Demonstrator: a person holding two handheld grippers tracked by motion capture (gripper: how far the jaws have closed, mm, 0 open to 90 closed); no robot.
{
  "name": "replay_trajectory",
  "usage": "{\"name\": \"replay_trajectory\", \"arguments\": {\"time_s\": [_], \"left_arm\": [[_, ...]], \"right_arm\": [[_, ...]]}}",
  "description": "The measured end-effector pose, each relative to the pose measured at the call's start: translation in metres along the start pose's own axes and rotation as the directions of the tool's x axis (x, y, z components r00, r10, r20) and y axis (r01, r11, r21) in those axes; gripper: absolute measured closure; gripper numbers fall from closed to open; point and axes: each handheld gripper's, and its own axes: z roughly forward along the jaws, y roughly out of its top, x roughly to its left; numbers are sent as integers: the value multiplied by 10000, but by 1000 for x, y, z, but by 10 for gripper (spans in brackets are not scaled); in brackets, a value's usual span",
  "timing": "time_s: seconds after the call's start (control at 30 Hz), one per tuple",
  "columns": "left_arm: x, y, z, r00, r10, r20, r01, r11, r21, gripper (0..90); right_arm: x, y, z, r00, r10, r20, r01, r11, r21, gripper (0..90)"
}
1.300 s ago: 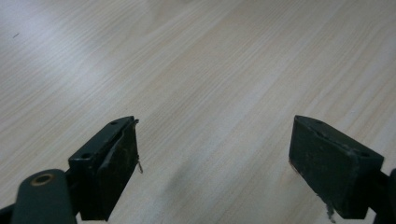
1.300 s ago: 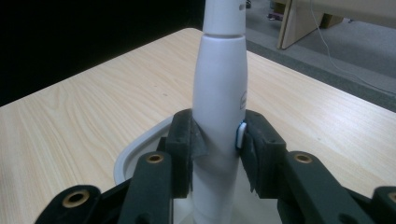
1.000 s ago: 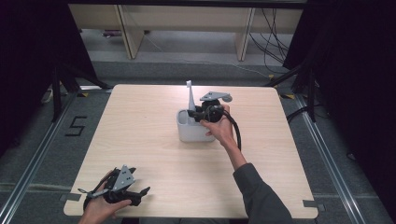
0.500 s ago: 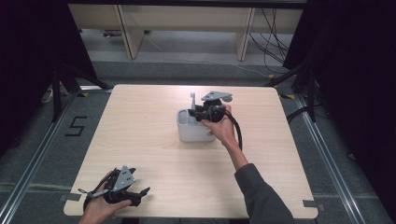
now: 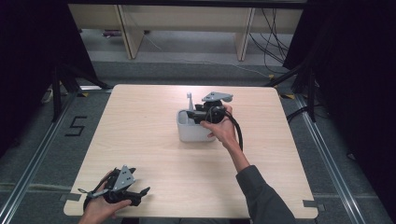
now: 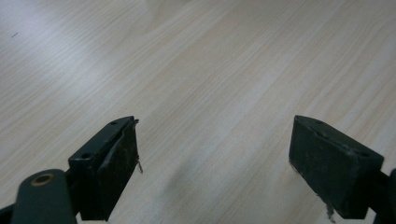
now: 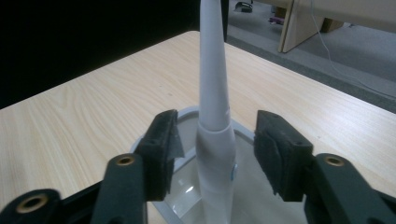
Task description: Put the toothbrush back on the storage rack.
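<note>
A white tapered stick, like an electric toothbrush handle (image 7: 212, 84), stands upright in a white cup-like holder (image 7: 191, 110) near the table's middle (image 5: 191, 134). Its tip (image 5: 189, 99) rises above the holder's rim. My right gripper (image 7: 217, 149) is open, its two pads on either side of the stick with a gap on each side. In the high view the right gripper (image 5: 195, 115) hovers over the holder. My left gripper (image 5: 139, 196) rests at the table's front left corner, open, with bare wood between its pads (image 6: 215, 163).
The light wooden table (image 5: 154, 154) has its front edge close to the left gripper. Beyond the far edge lie grey floor, wooden furniture legs (image 5: 243, 37) and cables. Dark curtains flank both sides.
The white stick has sunk lower into the holder, with the right gripper following it down a little. The left gripper has stayed put.
</note>
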Motion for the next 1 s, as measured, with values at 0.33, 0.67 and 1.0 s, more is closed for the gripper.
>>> {"name": "replay_trajectory", "arguments": {"time_s": [0.33, 0.67, 1.0], "left_arm": [[0, -1, 0, 10000, -41, -27, 41, 10000, 70, 152], [1, 0, 0, 9999, 109, -6, -109, 9998, 167, 152], [0, 0, 0, 10000, -8, 8, 8, 10000, -12, 152]], "right_arm": [[5, 3, -14, 9999, -8, 119, 10, 9999, -144, 417], [11, 2, -26, 9997, 35, 229, -32, 9999, -164, 367], [12, -5, -40, 9990, -227, 374, 233, 9996, -148, 348]]}}
